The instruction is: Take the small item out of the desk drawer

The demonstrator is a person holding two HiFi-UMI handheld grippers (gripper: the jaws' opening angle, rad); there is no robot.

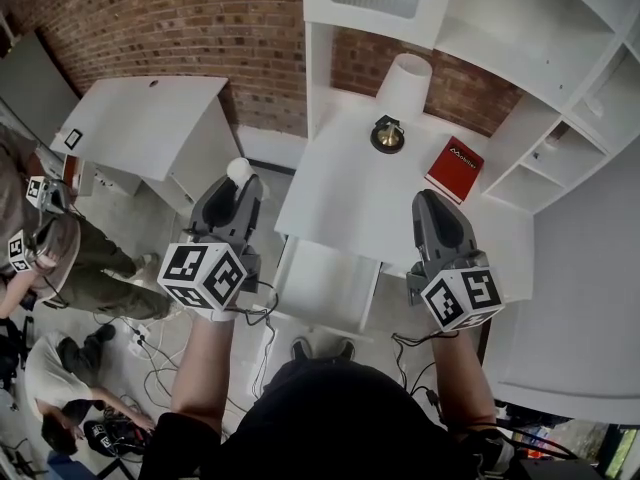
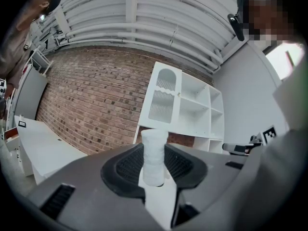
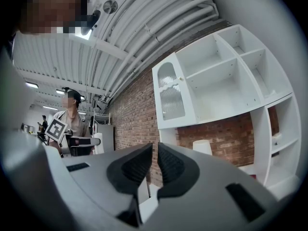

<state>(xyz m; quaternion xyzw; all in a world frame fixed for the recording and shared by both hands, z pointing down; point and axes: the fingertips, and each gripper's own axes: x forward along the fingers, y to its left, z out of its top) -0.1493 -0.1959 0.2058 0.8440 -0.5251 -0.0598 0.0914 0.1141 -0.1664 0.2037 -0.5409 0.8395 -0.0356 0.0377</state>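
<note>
Small white cylinder (image 2: 154,155): clamped upright between the left gripper's (image 1: 240,180) pads and held level beside the desk (image 1: 340,193), seemingly already clear of the drawer; right gripper (image 3: 155,163) empty, jaws a slit apart, apparently idle.

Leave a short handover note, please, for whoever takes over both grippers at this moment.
Left gripper: shut on the small white item, held upright, left of the desk.
Right gripper: jaws a narrow gap apart, nothing between them, above the desk's front edge.
Done: the item is in hand, clear of the desk.
Left: set it down. I cannot tell whether the drawer is open, so check it.
</note>
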